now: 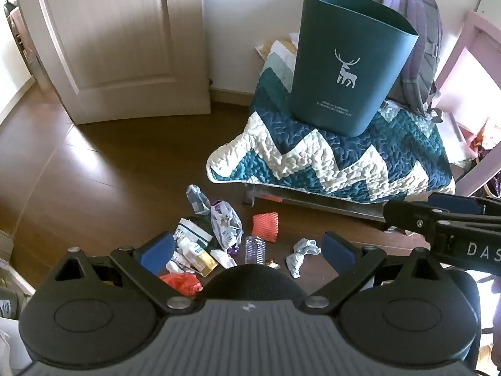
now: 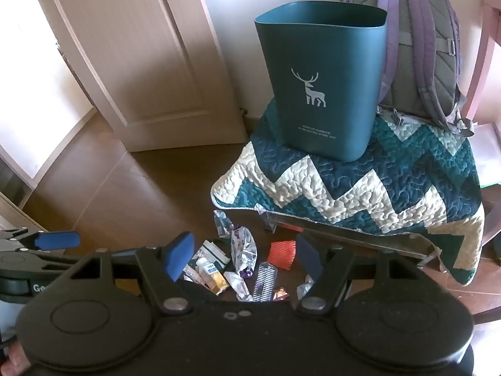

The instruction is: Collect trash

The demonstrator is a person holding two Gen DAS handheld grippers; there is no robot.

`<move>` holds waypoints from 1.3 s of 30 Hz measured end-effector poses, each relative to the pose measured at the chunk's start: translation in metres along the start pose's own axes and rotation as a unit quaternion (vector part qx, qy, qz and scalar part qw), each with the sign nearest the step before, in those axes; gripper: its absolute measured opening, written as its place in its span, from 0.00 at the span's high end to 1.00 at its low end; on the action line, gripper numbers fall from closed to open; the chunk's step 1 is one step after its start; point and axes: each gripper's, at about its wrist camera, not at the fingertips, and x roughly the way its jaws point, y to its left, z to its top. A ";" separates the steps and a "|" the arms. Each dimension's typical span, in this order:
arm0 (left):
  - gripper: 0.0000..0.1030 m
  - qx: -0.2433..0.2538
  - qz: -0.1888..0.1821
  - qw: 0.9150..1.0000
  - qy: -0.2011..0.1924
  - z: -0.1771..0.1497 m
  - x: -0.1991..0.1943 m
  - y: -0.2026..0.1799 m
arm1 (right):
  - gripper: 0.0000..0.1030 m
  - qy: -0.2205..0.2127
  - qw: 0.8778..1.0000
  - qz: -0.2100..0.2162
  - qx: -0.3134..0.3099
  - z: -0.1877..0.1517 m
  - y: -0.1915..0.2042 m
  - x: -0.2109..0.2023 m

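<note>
Several pieces of trash lie on the brown wooden floor: an orange foam net (image 1: 265, 226) (image 2: 282, 254), a purple-white foil wrapper (image 1: 226, 225) (image 2: 242, 250), a ridged clear bottle (image 1: 255, 250) (image 2: 264, 283), a crumpled tissue (image 1: 302, 252), a small yellow carton (image 1: 200, 255) (image 2: 213, 274) and a red plastic scrap (image 1: 181, 283). A teal bin with a white deer (image 1: 344, 62) (image 2: 322, 78) stands upright on a zigzag quilt (image 1: 328, 156) (image 2: 360, 188). My left gripper (image 1: 247, 250) hangs open above the pile, holding nothing. My right gripper (image 2: 244, 258) is likewise open and empty above it.
A purple-grey backpack (image 1: 416, 31) (image 2: 416, 47) leans behind the bin on the quilt. A white door (image 1: 109, 31) (image 2: 125, 47) stands at the back left. A pink frame (image 1: 463, 78) rises at the right. Bare floor stretches left of the pile.
</note>
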 end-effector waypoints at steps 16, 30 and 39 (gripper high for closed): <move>0.02 0.005 0.007 1.000 0.001 0.001 0.004 0.003 | 0.31 0.002 1.000 0.001 -0.010 0.004 0.002 0.007; 0.02 -0.002 0.008 1.000 0.006 0.006 0.009 0.006 | 0.31 0.007 1.000 0.003 -0.006 0.001 0.002 0.011; 0.02 0.000 0.005 1.000 0.006 0.005 0.009 0.003 | 0.31 0.006 1.000 0.002 -0.006 0.002 0.003 0.009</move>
